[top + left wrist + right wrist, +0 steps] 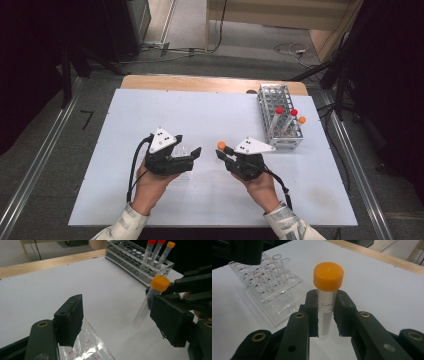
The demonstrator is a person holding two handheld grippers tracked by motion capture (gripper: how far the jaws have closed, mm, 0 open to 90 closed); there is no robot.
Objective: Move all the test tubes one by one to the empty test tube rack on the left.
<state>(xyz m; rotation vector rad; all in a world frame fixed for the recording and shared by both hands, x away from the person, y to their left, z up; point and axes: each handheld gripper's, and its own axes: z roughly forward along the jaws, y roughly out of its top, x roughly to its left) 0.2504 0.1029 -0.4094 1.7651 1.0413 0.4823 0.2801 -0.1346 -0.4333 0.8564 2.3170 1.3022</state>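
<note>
Orange-capped tube [327,293] clamped between the pads of the right gripper [327,315], cap above the jaws, held over the white table [210,125]. Left gripper [192,152] with jaws apart, nothing between, over a clear rack [268,293] (two empty tubes in it). Beyond, metal rack [280,107] with three capped tubes: two red, one orange.

At your one o'clock, a metal rack [280,116] stands on the white desk [150,115], holding two red-capped tubes [278,119] and one orange-capped tube [300,121].
</note>
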